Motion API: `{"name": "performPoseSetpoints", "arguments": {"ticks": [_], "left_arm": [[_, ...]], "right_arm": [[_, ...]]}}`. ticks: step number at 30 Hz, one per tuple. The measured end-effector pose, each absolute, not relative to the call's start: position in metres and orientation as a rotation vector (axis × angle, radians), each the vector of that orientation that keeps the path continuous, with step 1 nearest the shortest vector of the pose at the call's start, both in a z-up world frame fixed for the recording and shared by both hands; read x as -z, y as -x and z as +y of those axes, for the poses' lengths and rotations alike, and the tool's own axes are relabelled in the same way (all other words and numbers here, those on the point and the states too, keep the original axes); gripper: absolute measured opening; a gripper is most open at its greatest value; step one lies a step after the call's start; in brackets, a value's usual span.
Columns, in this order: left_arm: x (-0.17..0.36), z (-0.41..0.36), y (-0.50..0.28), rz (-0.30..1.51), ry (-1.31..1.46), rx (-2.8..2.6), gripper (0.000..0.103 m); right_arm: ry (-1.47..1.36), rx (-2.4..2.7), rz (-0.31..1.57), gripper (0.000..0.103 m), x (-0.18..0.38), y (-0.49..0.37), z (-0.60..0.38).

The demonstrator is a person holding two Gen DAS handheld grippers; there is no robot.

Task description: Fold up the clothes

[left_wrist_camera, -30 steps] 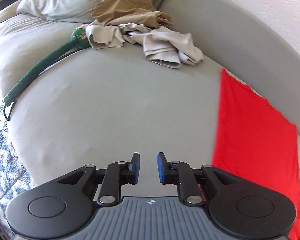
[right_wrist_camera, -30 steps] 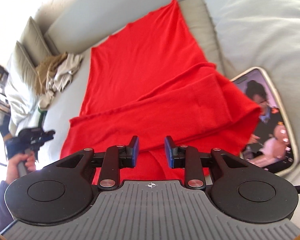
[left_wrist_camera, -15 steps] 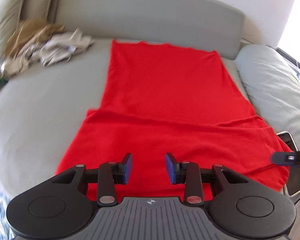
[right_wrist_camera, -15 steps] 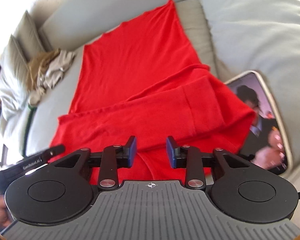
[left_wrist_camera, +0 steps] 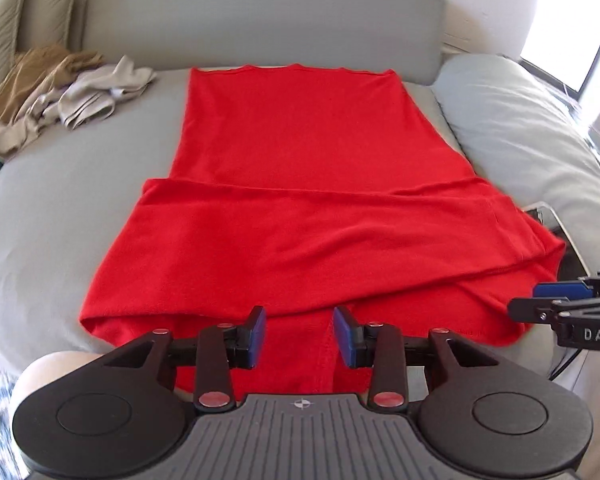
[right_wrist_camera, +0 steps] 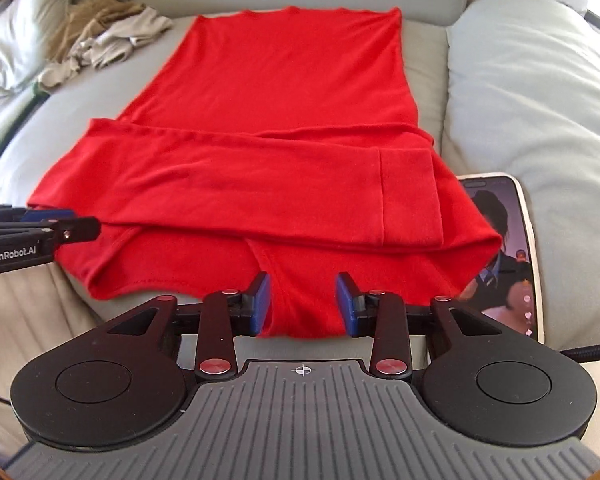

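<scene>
Left wrist view shows the left gripper (left_wrist_camera: 299, 336) low in the frame, jaws parted with nothing gripped, having just been opening above the near hem of the red garment (left_wrist_camera: 300, 168). Right wrist view shows the right gripper (right_wrist_camera: 302, 303) likewise parted and empty, also just opened. Outward, the garment lies mid-frame on the grey sofa (left_wrist_camera: 52, 200), sleeves folded across; lengthwise folds remain. An unfolded clothes pile (left_wrist_camera: 68, 92) waits upper left, a phone (right_wrist_camera: 508, 256) at right.

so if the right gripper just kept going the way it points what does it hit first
Most likely the red garment: the right gripper has its jaws open over the garment's near edge, nothing between the pads. Depth is hard to judge here.
</scene>
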State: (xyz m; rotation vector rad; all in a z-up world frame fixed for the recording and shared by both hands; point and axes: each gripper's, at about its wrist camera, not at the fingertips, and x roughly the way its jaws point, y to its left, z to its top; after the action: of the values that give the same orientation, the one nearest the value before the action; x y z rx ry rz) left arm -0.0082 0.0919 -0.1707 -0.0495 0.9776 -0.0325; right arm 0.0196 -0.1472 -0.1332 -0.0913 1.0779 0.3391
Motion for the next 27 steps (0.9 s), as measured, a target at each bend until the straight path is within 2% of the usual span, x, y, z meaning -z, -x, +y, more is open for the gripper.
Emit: {"name": "performPoseSetpoints", "arguments": {"ticks": [2,6,9,13,14,16,20,23,27], "left_arm": [[0.187,0.083,0.004,1.074,0.025,0.031,0.036],[0.180,0.077,0.012,1.114,-0.026,0.089,0.036],[0.162,0.093,0.015,1.090,0.041,0.081,0.037],[0.120,0.119,0.013,0.948,0.156,0.024,0.048],[0.110,0.126,0.011,0.906,0.189,0.005,0.049],[0.090,0.140,0.006,0.821,0.255,-0.033,0.054],[0.059,0.166,-0.020,0.741,0.355,-0.089,0.059],[0.045,0.180,-0.047,0.747,0.375,-0.111,0.063],[0.046,0.202,-0.097,0.752,0.424,-0.096,0.062]], "right_arm": [[0.071,-0.330,1.146,0.042,0.148,-0.022,-0.148],[0.106,-0.373,1.213,0.043,0.147,-0.009,-0.143],[-0.007,-0.423,1.212,0.043,0.131,0.000,-0.155],[-0.150,-0.437,1.027,0.063,0.077,-0.002,-0.177],[-0.208,-0.432,0.970,0.073,0.062,-0.005,-0.185],[-0.327,-0.393,0.860,0.086,0.037,-0.014,-0.201],[-0.507,-0.285,0.728,0.086,0.002,-0.045,-0.225],[-0.488,-0.225,0.738,0.084,-0.018,-0.078,-0.221],[-0.428,-0.209,0.730,0.083,-0.035,-0.122,-0.208]]}}
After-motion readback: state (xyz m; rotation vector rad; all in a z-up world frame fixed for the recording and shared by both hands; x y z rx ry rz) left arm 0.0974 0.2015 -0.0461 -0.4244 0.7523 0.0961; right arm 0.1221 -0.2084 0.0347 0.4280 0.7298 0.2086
